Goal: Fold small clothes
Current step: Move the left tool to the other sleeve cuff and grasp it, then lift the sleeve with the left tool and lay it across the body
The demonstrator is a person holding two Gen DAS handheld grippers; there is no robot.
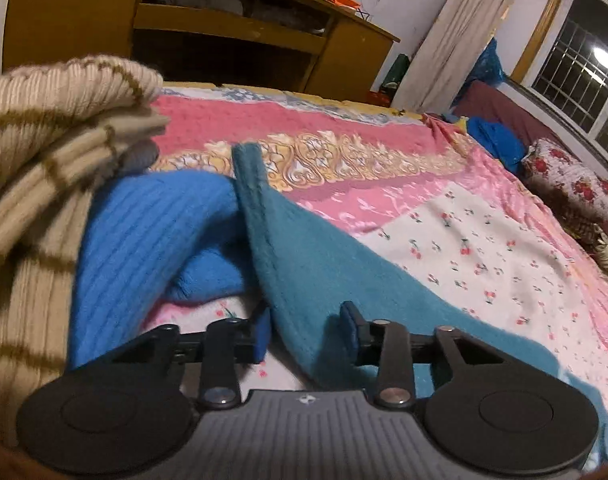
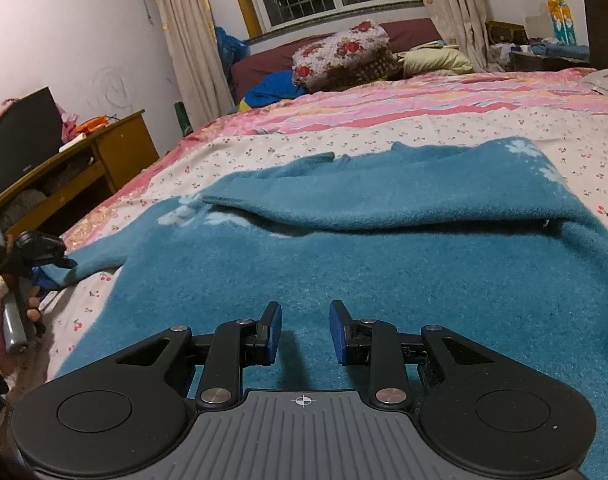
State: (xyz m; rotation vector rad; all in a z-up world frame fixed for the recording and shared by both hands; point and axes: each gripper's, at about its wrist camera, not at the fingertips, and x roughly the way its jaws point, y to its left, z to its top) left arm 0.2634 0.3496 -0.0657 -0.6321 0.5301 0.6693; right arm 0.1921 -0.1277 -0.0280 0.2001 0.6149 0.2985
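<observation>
the teal fleece sweater (image 2: pixel 344 264) lies spread on the bed (image 2: pixel 424 128), on the floral bedsheet, with its far portion already turned over toward the middle as one long fold (image 2: pixel 384 204). the near body of the garment is flat and unfolded, and one sleeve (image 2: pixel 96 264) extends to the left, so the fold sequence appears to be in an early-to-middle stage

left gripper (image 1: pixel 306 332): the fingers stand apart, with the raised teal sleeve edge (image 1: pixel 264 216) running up between them. the cloth touches or lies very close to the left finger, but the gap is not closed on it. whether the fabric is supported by the fingers cannot be told

right gripper (image 2: pixel 306 332): the fingers are parted and hold nothing. it hovers low over the flat middle of the sweater

beside the work area, a bright blue knit garment (image 1: pixel 152 232) and a cream striped knit garment (image 1: pixel 44 152) lie piled at the left. whether these are finished folds or items waiting cannot be told. remaining work, as judged: fold in the sleeve, then fold the near body over
</observation>
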